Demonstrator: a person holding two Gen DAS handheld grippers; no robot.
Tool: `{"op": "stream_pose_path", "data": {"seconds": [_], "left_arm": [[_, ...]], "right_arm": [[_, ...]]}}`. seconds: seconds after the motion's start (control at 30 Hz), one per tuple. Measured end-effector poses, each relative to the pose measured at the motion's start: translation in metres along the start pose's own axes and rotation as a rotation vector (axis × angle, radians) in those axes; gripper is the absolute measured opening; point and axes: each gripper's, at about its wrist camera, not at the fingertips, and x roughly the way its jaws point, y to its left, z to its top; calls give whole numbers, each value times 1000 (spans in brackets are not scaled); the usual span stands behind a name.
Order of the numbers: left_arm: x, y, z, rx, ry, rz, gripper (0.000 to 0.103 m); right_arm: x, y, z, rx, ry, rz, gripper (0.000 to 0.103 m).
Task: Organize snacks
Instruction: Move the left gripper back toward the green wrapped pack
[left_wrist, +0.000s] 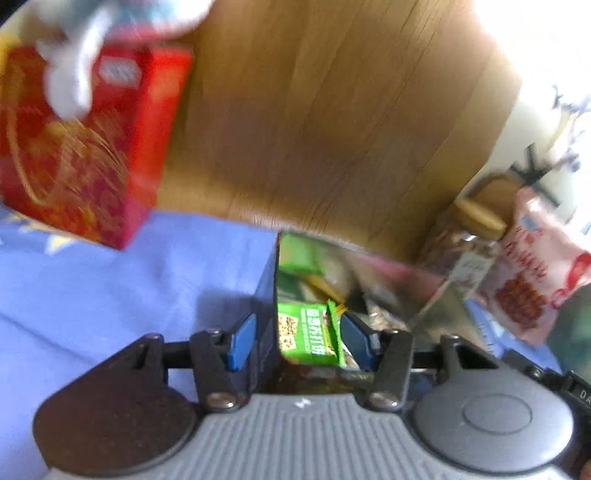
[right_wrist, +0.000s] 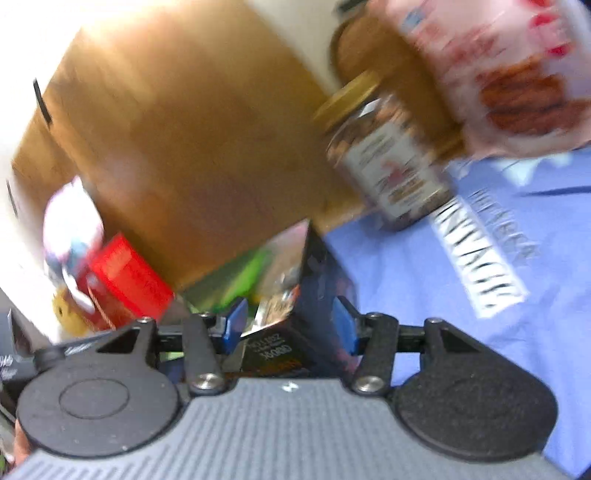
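Note:
A dark blue open box (left_wrist: 264, 314) with a shiny foil inside stands on the blue cloth (left_wrist: 110, 288). It holds a green snack packet (left_wrist: 310, 339) and other wrapped snacks. My left gripper (left_wrist: 299, 341) is shut on the box's left wall, one pad outside and one inside. My right gripper (right_wrist: 291, 326) is shut on the box's right wall (right_wrist: 317, 295). A red box (left_wrist: 85, 147) stands at the far left. A glass jar with a gold lid (right_wrist: 388, 158) and a pink snack bag (right_wrist: 498, 74) stand to the right.
A wooden board (left_wrist: 332, 110) rises behind the cloth. A pale plush toy (left_wrist: 81, 55) leans on the red box. White lettering (right_wrist: 484, 251) is printed on the cloth near the jar. Both views are motion-blurred.

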Motion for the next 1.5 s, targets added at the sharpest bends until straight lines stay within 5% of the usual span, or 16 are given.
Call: {"op": "stream_pose_path", "data": {"seconds": [0.17,0.37,0.47,0.63,1.1,1.5], "left_arm": [[-48,-3,-40,1,-15,-98,53],[-28,-72,-78,97,94,-241,52],[-23,-97,-88,104,110,-294,52],[-25,-118,-99,158,124,-294,53],[-25,-125,-112,194,164,-303,56],[-19,-109,-104,138,186,-390,56]], "right_arm": [[-66,-19,-39,-10,-43,-6,55],[-87,-29,-68,-39,7,-57,55],[-91,-17,-76,-162,26,-81,55],[-97,-16,-81,-266,34,-84,55],[-99,-38,-79,-192,11,-19,55],[-90,-41,-75,-192,20,-12,55]]}}
